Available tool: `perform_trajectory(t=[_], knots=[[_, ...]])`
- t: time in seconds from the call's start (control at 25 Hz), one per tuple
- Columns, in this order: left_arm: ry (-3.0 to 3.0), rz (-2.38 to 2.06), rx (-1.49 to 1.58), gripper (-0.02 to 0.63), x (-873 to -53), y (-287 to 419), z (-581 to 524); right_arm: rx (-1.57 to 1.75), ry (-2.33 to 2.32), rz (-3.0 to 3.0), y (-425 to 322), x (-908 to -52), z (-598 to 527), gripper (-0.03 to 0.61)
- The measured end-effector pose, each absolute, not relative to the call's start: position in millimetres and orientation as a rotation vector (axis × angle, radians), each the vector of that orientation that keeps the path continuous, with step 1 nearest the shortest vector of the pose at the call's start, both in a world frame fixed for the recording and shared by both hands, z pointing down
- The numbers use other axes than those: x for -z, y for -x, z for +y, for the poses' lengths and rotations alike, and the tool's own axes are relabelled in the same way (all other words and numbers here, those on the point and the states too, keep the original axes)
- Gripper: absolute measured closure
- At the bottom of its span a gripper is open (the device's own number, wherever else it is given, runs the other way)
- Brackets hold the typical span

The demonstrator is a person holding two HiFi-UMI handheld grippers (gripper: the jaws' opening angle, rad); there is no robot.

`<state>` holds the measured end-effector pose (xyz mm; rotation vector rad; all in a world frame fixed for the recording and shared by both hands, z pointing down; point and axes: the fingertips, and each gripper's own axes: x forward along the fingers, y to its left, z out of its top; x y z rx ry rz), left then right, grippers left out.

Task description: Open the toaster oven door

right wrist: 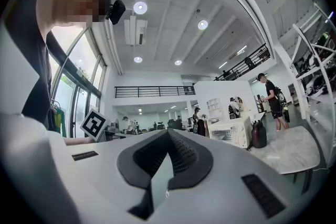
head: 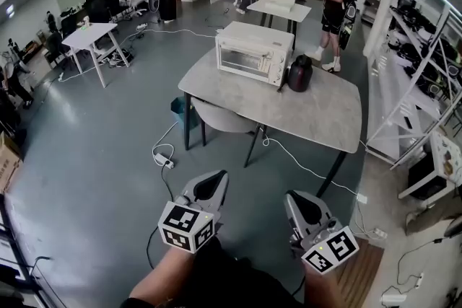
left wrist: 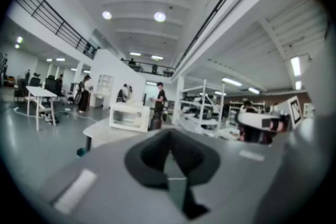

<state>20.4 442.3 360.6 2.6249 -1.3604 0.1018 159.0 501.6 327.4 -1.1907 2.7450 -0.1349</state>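
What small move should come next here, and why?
Probably step toward the table: the toaster oven on it looks shut, and the left gripper and right gripper, both closed and empty, are held far short of it.

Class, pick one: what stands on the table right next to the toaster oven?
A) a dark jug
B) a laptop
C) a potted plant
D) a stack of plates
A: in the head view a dark jug stands beside the toaster oven on the table.

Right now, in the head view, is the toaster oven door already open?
No: the toaster oven on the table has its door lying flat against its front, closed.
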Motion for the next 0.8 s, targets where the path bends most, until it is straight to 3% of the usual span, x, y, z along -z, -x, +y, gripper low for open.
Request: perform_trajectory(t=[0.44, 0.8], knots=[[-2.637, -1.323, -0.105, 0.606, -368.1, -19.4, 393.7, 0.21, 1.18, 2.744, -159.0, -339.7, 473.8, 0.584], [-2.634, -1.295, -0.118, 0.606, -372.9, 1.9, 306.0, 0.262, 1.159, 2.799, -122.9, -345.5, 388.4, 0.584]])
